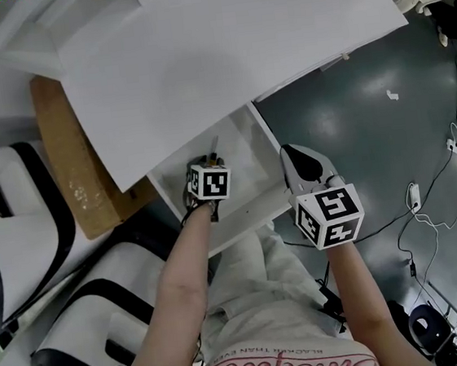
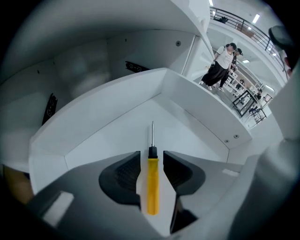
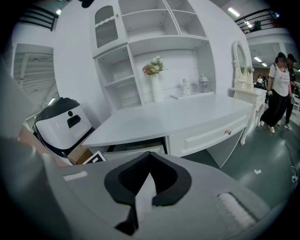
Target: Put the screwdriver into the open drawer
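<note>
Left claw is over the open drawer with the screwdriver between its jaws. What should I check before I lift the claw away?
1. The drawer is open: ok.
2. The screwdriver is over the drawer's inside, not its rim: ok.
3. The left claw is open, with gaps on both sides of the yellow handle: ok.
4. The screwdriver lies on the drawer floor: cannot tell.
5. The right claw is shut and empty: ok.
</note>
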{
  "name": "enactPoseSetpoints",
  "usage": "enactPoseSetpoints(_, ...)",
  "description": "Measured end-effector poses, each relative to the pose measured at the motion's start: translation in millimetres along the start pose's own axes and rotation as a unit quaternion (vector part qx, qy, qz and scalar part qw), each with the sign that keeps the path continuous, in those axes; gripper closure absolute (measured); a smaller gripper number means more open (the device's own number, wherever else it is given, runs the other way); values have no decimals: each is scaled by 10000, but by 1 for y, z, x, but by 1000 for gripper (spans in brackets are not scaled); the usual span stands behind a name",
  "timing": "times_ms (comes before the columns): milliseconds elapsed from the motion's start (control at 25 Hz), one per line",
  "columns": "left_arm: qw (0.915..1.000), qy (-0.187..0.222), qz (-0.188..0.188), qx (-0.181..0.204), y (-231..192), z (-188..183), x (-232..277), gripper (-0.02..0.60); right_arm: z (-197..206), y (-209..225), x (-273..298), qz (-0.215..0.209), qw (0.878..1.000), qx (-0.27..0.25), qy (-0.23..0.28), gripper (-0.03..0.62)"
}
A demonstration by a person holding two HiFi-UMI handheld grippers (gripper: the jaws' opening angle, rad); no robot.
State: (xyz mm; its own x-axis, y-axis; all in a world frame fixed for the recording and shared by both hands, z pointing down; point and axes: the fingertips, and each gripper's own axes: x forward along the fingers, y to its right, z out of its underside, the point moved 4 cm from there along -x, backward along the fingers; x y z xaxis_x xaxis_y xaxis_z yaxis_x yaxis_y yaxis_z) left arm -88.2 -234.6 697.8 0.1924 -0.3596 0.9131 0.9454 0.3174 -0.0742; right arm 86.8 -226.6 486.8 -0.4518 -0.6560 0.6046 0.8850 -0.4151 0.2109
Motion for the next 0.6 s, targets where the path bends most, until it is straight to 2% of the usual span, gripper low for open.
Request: enactPoseSetpoints(600, 9994, 348, -42, 21, 2, -14, -49, 425, -30, -16, -7, -234, 9992, -254, 191, 592)
